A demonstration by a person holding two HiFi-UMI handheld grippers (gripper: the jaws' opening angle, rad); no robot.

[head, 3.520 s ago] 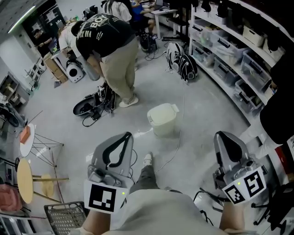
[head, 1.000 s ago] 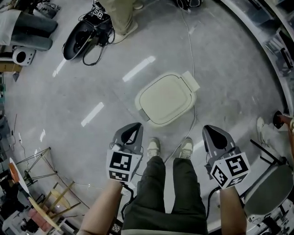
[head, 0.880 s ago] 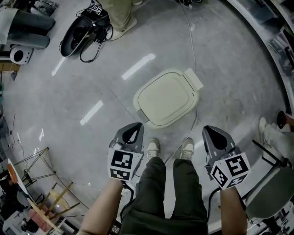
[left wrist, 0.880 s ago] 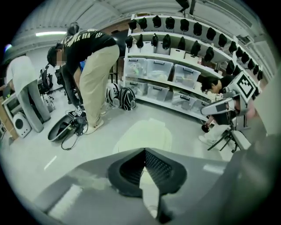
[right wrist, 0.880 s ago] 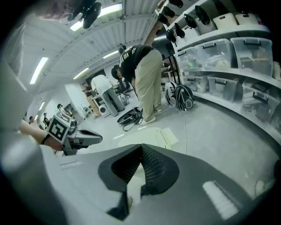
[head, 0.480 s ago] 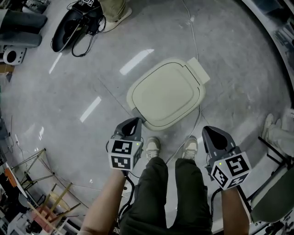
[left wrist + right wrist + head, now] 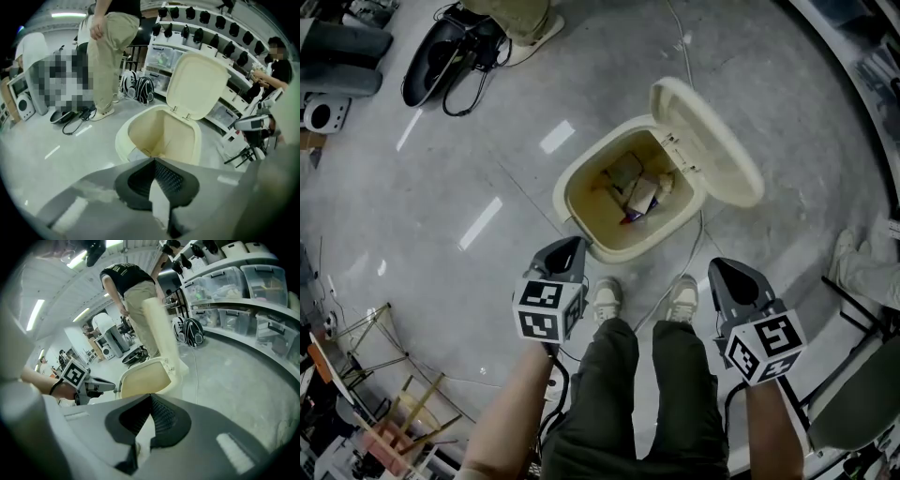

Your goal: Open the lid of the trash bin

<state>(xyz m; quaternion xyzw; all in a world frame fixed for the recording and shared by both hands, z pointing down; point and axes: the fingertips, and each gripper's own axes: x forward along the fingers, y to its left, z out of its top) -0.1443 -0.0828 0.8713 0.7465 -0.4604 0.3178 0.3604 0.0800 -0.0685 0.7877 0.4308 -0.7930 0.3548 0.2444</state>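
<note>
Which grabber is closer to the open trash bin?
Left. The left gripper is right by the trash bin's near rim, at its front-left corner. The right gripper is off to the bin's right, with bare floor between them.

Black gear with cables [image 7: 441, 61] on grey floor [image 7: 422, 234], bystander's shoe [image 7: 530, 26], possibly a wooden stand [image 7: 411, 412]

No words, brands or numbers can be read anywhere. Only black-and-white square code patterns are shown on the left marker cube [image 7: 546, 311] of the left gripper [image 7: 565, 251] and the right marker cube [image 7: 761, 345] of the right gripper [image 7: 727, 272]. White print is seen on a person's black shirt [image 7: 124, 273] but is too small to be read, and nothing can be made out on the wrappers [image 7: 639, 192] in the trash bin [image 7: 567, 187].
</note>
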